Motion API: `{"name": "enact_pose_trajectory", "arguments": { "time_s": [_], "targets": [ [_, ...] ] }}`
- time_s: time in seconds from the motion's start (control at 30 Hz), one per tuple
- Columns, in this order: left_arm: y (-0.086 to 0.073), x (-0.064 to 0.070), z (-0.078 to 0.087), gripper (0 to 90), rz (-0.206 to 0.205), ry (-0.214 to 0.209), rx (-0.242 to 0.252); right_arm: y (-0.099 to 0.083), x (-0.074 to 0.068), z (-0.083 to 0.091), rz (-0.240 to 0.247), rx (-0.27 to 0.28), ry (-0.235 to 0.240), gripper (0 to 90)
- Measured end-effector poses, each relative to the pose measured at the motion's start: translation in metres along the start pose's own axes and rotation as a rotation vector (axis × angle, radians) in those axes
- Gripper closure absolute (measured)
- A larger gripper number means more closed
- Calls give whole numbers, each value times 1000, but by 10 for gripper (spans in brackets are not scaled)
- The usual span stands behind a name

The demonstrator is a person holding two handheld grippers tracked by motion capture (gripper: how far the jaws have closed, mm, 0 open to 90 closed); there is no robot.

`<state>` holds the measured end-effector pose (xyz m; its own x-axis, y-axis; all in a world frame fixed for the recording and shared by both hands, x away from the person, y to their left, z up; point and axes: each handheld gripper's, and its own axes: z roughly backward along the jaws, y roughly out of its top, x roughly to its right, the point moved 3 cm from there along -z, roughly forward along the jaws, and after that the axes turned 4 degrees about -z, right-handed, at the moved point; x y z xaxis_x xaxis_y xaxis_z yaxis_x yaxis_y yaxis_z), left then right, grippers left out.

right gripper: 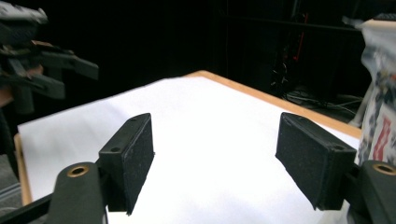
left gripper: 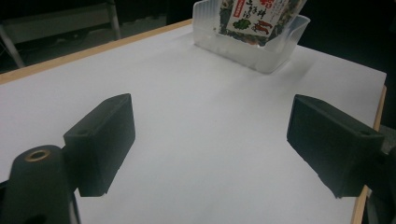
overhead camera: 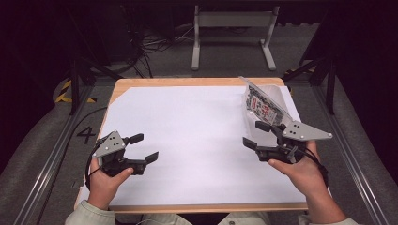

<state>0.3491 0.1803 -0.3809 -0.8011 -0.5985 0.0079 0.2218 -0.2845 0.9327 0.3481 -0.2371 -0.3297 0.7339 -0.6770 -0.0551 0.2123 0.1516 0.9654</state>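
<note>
Nearest the person, both tools sit low over the white sheet (overhead camera: 187, 140) that covers the table (overhead camera: 197, 82). The left gripper (overhead camera: 145, 147) hangs at the near left with its jaws spread wide and nothing between them, just bare paper in its own view. The right gripper (overhead camera: 257, 133) is at the right side, jaws also apart and empty, and it's the one closest to the action: right past it stands a printed pouch (overhead camera: 262, 104), leaning in a clear bin (overhead camera: 279, 96) at the far right corner of the table. From the left gripper view the bin (left gripper: 261, 51) looks like thin see-through plastic with a low front wall, and the pouch (left gripper: 252, 16) sticks up well above the rim. In the right gripper view the pouch (right gripper: 380, 102) is just off the right-hand jaw, not touching as far as anyone can tell. Handling guess: the pouch is probably light, crinkly and a bit slick, some kind of dried food mix, so it'll flex and maybe slip if pinched mid-panel. Best bet is grabbing the exposed top edge, where the seal is probably stiffer, and lifting straight up. The bin looks light too, so it may drag along or tip if the pouch catches on it.
</note>
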Motion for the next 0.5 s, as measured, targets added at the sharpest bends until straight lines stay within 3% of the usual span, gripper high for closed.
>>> {"name": "enact_pose_trajectory", "arguments": {
  "time_s": [0.2, 0.33, 0.4, 0.5],
  "targets": [
    [-8, 0, -3, 152, -6, 9, -19, -26, 3, -16, -31, -26, 13, 273],
    [-14, -1, -4, 148, 1, 10, -29, -41, 8, -26, -51, -9, -19, 273],
    [-17, -1, -7, 143, 1, 9, -34, -48, 9, -31, -57, -27, -15, 271],
    [-22, -2, -11, 136, 7, 6, -39, -61, 8, -39, -36, -50, -21, 269]
  ]
}}
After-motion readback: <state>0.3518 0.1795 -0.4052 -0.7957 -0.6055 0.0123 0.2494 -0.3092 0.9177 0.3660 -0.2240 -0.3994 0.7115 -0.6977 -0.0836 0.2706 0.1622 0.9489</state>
